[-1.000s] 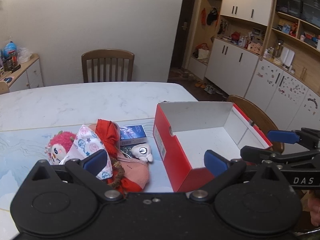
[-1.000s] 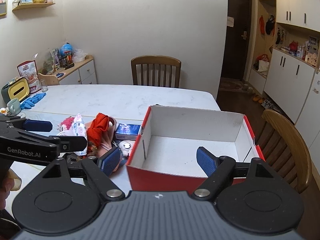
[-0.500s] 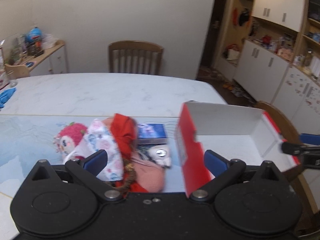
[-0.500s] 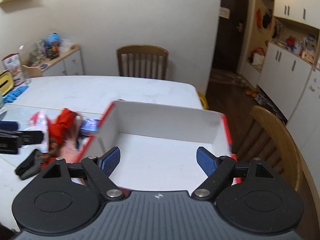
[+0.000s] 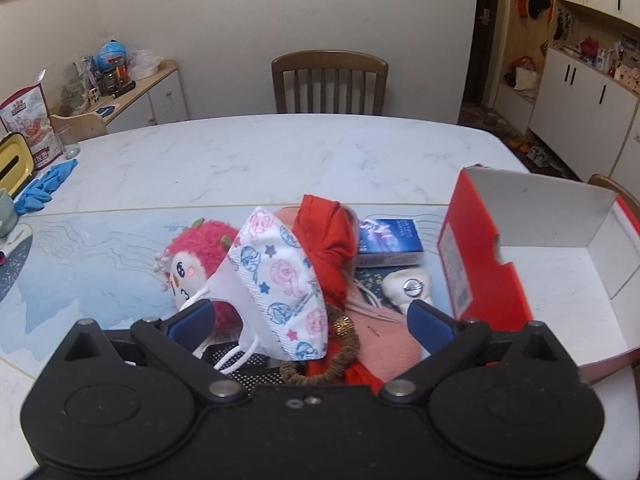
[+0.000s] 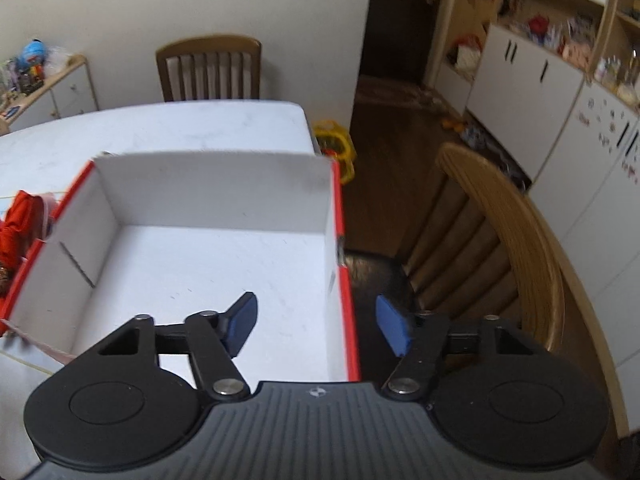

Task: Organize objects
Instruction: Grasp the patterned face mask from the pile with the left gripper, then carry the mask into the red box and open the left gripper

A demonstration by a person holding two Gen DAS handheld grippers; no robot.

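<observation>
A heap of small things lies on the table mat in the left wrist view: a patterned face mask (image 5: 280, 280), a pink-haired plush doll (image 5: 192, 260), a red cloth (image 5: 328, 232), a pink cloth (image 5: 384, 332), a brown hair tie (image 5: 340, 364), a blue card box (image 5: 390, 240) and a small white plush (image 5: 408, 288). My left gripper (image 5: 310, 320) hangs open just above the mask. To the right stands an empty red shoebox (image 5: 472, 248). My right gripper (image 6: 316, 324) straddles the shoebox's right wall (image 6: 342, 280); its jaws are closing, pads still apart from the wall.
Wooden chairs stand at the table's far side (image 5: 330, 80) and right of the shoebox (image 6: 500, 240). A blue cloth (image 5: 44, 188), a glass (image 5: 70, 144), a snack bag (image 5: 28, 120) and a yellow holder (image 5: 14, 164) sit at the far left. The shoebox's right wall lies at the table's edge.
My right gripper swung right from over the shoebox's middle to its right wall, and its jaws narrowed. My left gripper moved left and dipped toward the heap.
</observation>
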